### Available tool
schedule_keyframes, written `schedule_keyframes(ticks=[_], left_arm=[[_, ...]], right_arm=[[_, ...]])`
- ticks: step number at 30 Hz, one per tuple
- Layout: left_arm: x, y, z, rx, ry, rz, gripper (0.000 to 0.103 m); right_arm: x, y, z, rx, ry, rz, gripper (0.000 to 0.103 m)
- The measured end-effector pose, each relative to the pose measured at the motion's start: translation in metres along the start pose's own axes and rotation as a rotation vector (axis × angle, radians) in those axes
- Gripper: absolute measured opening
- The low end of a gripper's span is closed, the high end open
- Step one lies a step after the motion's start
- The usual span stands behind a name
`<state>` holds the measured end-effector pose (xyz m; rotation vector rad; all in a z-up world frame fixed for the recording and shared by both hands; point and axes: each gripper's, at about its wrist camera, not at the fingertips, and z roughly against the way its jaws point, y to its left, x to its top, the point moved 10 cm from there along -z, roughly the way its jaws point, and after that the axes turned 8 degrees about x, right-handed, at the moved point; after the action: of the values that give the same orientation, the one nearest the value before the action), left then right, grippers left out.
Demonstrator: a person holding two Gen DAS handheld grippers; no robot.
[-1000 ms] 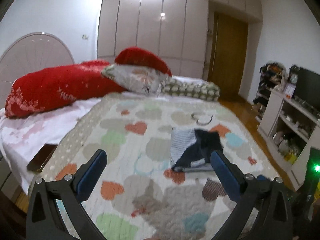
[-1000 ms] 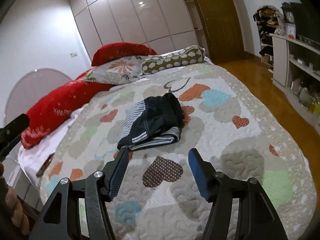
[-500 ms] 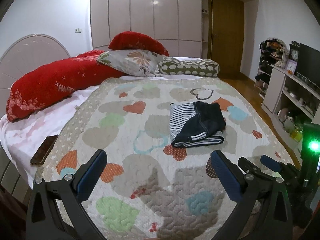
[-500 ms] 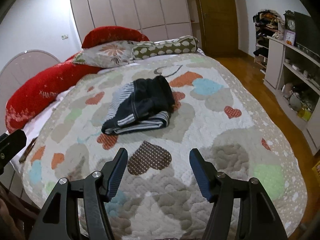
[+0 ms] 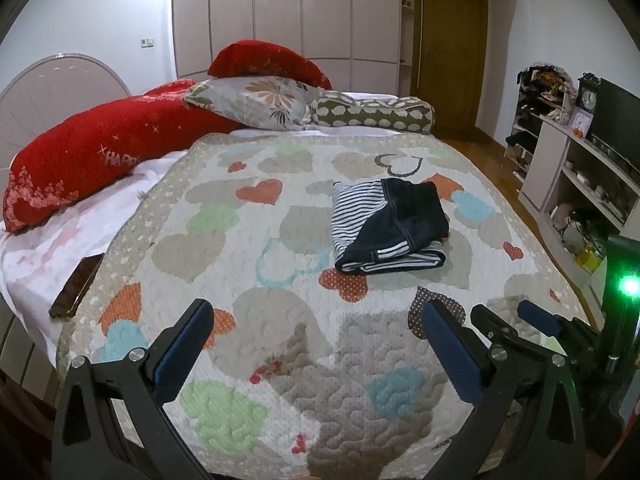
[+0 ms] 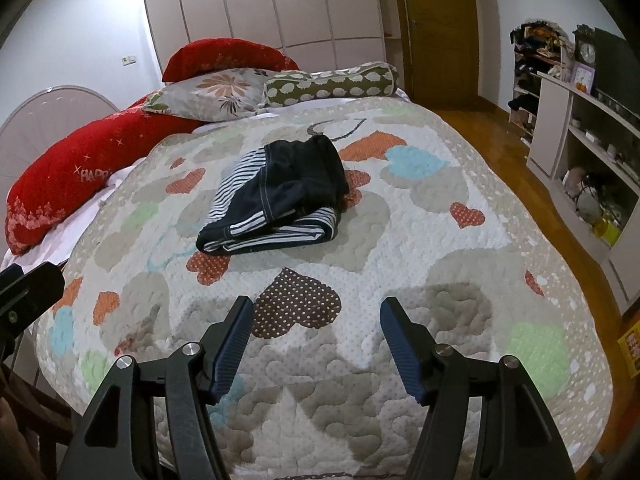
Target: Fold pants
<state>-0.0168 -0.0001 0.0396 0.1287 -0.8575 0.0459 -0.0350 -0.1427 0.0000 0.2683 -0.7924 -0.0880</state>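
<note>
A: Where is free room for a gripper?

B: The quilt [image 6: 460,248] is bare on all sides of the folded pants [image 6: 276,196], most of all at the near edge.

A: What stands in the way?

B: The pillows [image 5: 260,100] block the head end. A dark phone [image 5: 76,280] lies at the left edge, and white shelves [image 6: 580,136] stand past the right side.
</note>
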Motion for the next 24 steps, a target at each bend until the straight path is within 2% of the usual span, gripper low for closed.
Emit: schedule_keyframes(ticks=[7,11,15,19,24], left_arm=[[-0.009,0.001,-0.012,-0.002,0.046,0.008,0.103],[-0.015,0.007,-0.032,0.008,0.08,0.021,0.103],[-0.013,0.014,-0.072,0.021,0.101,0.035,0.103],[-0.008,0.013,-0.131,0.033,0.135,0.044,0.103],[0.0,0.017,-0.181,0.056,0.152,0.064,0.103]], right_arm=[[-0.003,-0.005,-0.003,-0.008,0.008,-0.016,0.07],[-0.011,-0.01,-0.01,-0.012,0.028,-0.027,0.071],[-0.013,-0.026,-0.025,-0.028,0.046,-0.038,0.071],[0.006,-0.055,-0.046,-0.067,0.036,-0.083,0.071],[0.032,-0.089,-0.078,-0.113,0.031,-0.118,0.071]])
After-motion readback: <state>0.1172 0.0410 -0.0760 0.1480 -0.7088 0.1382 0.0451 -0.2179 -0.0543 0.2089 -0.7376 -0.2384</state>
